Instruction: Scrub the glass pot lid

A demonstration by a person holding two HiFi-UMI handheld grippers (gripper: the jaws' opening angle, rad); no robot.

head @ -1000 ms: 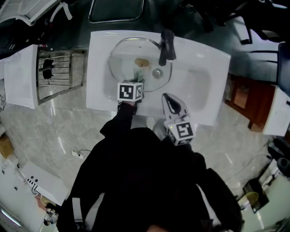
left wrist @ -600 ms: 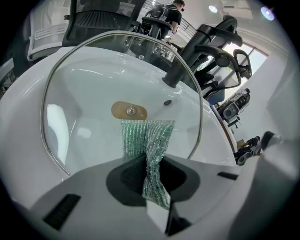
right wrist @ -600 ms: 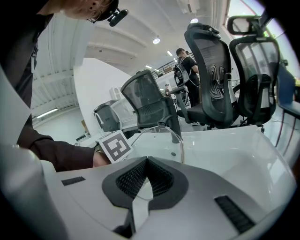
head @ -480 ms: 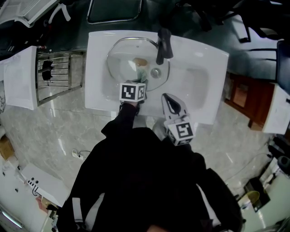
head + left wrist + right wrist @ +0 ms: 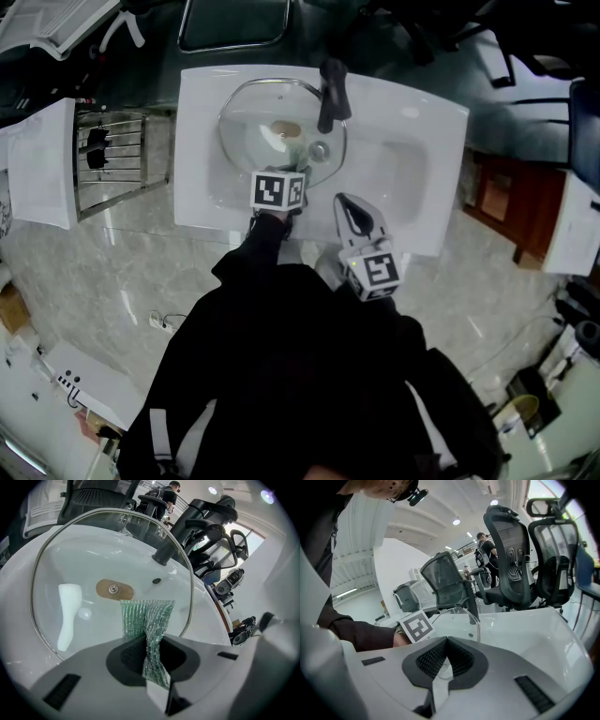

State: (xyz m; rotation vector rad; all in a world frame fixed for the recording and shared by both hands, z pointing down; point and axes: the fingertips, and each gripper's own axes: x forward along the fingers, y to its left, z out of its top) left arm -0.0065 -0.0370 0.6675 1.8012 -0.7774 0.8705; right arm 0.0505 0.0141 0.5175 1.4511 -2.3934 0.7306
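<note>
The round glass pot lid with a metal rim (image 5: 255, 141) sits in the left part of the white rectangular sink basin (image 5: 422, 178). Its far edge is beside the black tap (image 5: 330, 94). I cannot tell whether it lies flat or is tipped up. Near its middle there is an oval tan plate with a screw (image 5: 114, 589), and a pale shape shows through the glass to the left of that.

My left claw (image 5: 152, 654) is clenched on a green mesh scrubbing cloth (image 5: 146, 620). The jaws pinch its near end, so it narrows between them. Its free end fans out over the glass, just short of the tan plate. From above, the black-and-white marker cube (image 5: 277, 191) on this claw covers the lid's near edge, and a little of the green shows past it.

My right claw (image 5: 347, 206) is clenched on nothing. Its jaws are together and it hangs over the front edge of the sink, to the right of the lid and apart from it. Its own view shows the lid's rim arcing ahead and the left claw's marker cube off to the left.

My dark sleeves (image 5: 262, 246) reach in from below. A metal wire rack (image 5: 122, 155) stands to the left of the sink, over a pale marbled floor (image 5: 141, 272). Black mesh office chairs (image 5: 511, 564) stand beyond the basin.
</note>
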